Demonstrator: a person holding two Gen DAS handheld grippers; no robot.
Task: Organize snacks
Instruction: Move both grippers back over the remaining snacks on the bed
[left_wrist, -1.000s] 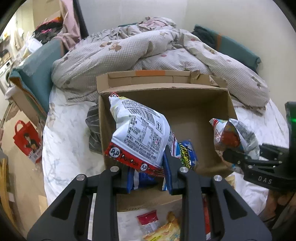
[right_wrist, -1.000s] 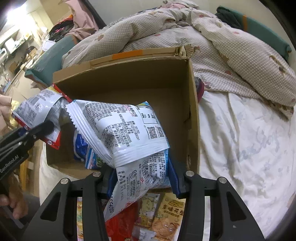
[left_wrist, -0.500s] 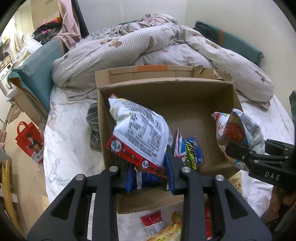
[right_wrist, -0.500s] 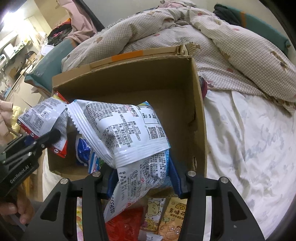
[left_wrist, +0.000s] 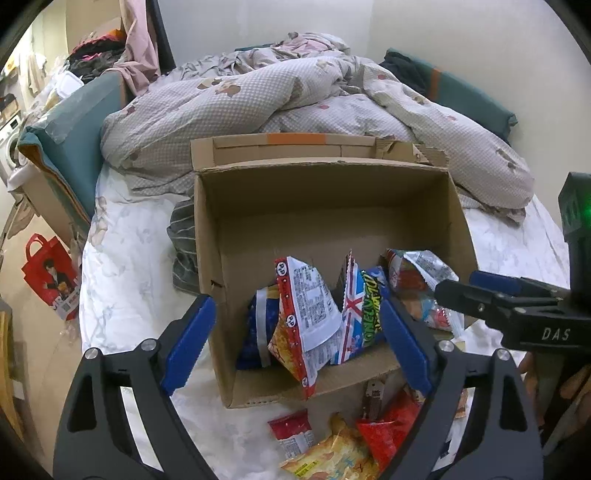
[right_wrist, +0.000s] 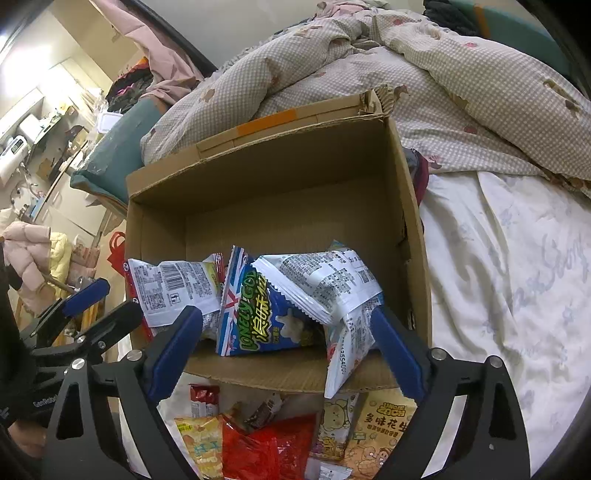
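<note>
An open cardboard box (left_wrist: 325, 206) (right_wrist: 280, 177) stands on the bed. My left gripper (left_wrist: 295, 310) hovers over its near wall, jaws opening wide. Below them, untouched, a white-and-red snack bag (left_wrist: 310, 302) (right_wrist: 173, 284) leans inside the box. A blue Lonely God bag (left_wrist: 364, 310) (right_wrist: 258, 314) stands beside it. My right gripper (right_wrist: 286, 314) is also opening above the near wall. A white printed bag (right_wrist: 325, 280) (left_wrist: 417, 273) lies loose beneath it, draped over the box edge. Each view shows the other gripper at its side.
Several loose snack packets (left_wrist: 332, 450) (right_wrist: 258, 443) lie on the white sheet in front of the box. A rumpled checked duvet (left_wrist: 295, 99) fills the bed behind it. A striped cloth (left_wrist: 183, 240) lies left of the box. A red bag (left_wrist: 51, 273) stands on the floor.
Both grippers went from shut on their bags to wide open. The white-and-red bag and the white printed bag dropped into the box beside the blue one.
</note>
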